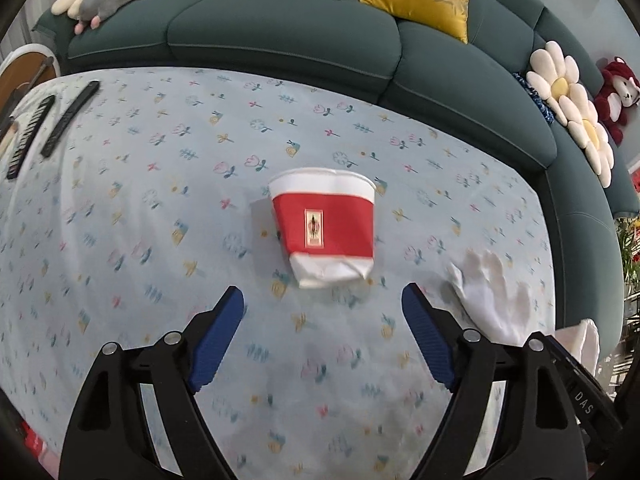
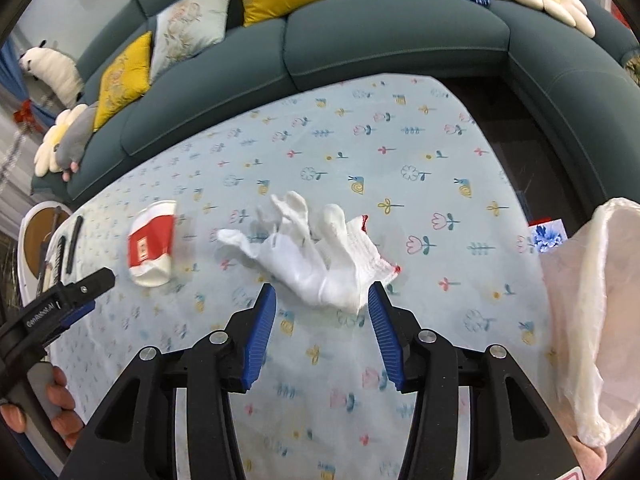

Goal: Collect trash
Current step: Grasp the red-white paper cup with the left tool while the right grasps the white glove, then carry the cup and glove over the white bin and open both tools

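flowered tablecloth (image 1: 160, 208) carried the trash mid-table, each claw near its own piece.
left gripper (image 1: 322, 308) gaped empty, crushed paper cup (image 1: 324, 226) just ahead, long axis pointing away; right gripper (image 2: 322, 300) stood part-open, empty, at the white glove (image 2: 312, 252).

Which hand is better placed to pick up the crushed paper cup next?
Left. The left gripper is open with the paper cup straight ahead between its fingers' line. The right gripper faces the white glove instead.
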`<move>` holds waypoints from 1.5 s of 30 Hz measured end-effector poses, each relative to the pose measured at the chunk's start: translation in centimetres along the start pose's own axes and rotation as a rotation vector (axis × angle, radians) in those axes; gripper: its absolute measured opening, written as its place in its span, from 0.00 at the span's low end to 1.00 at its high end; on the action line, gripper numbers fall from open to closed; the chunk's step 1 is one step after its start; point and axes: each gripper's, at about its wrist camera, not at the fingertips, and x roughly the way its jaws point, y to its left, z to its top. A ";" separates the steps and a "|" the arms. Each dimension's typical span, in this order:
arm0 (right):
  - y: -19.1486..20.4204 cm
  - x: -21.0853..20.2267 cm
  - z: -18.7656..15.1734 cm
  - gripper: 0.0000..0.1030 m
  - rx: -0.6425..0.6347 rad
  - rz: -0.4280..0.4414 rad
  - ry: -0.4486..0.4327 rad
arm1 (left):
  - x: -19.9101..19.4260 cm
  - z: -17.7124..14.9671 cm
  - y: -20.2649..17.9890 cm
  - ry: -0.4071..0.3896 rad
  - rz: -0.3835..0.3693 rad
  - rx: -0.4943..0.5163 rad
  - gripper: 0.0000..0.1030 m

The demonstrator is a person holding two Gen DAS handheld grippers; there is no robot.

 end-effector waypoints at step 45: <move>-0.4 -10.6 2.2 0.13 0.013 0.125 -0.206 | -10.2 -0.7 -12.3 -0.144 -0.190 0.157 0.23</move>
